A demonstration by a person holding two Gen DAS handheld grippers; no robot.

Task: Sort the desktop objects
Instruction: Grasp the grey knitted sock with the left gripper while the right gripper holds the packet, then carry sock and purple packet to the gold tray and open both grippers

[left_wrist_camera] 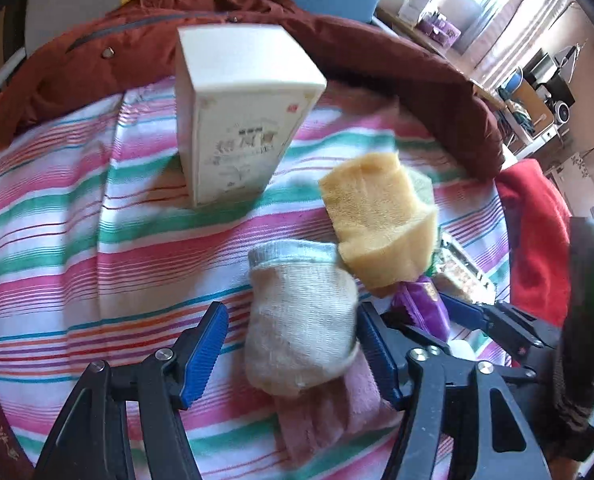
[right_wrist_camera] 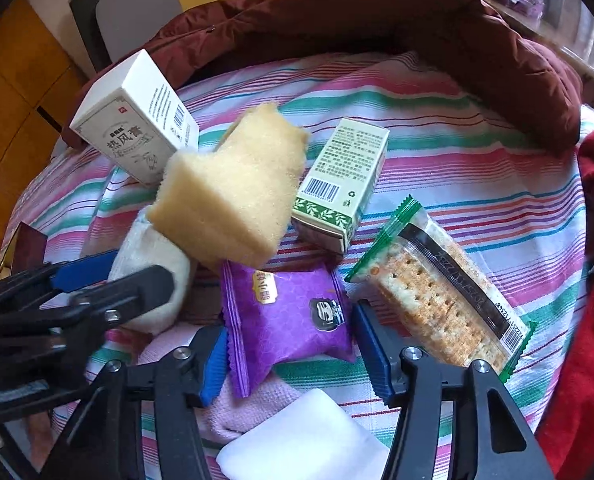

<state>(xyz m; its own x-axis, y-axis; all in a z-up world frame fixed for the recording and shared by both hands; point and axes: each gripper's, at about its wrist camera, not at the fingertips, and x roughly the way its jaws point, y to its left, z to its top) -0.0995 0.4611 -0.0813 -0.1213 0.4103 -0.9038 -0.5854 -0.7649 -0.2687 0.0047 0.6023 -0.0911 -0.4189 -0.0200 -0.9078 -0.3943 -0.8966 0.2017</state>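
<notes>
My left gripper (left_wrist_camera: 293, 344) is open around a rolled cream sock (left_wrist_camera: 301, 320), its blue pads on either side of it; it also shows in the right wrist view (right_wrist_camera: 97, 280). A yellow sponge (left_wrist_camera: 381, 216) leans on the sock. A white box (left_wrist_camera: 241, 120) stands behind. My right gripper (right_wrist_camera: 289, 348) is open around a purple snack packet (right_wrist_camera: 289, 316). The sponge (right_wrist_camera: 233, 196), a green-white box (right_wrist_camera: 341, 184), the white box (right_wrist_camera: 137, 128) and a cracker pack (right_wrist_camera: 441, 288) lie beyond it.
Everything lies on a striped cloth (left_wrist_camera: 77, 240). A maroon jacket (right_wrist_camera: 417, 36) rings the far side and a red cloth (right_wrist_camera: 593, 320) the right. A pink towel (left_wrist_camera: 337, 412) lies under the sock, and a white pad (right_wrist_camera: 305, 440) lies near me.
</notes>
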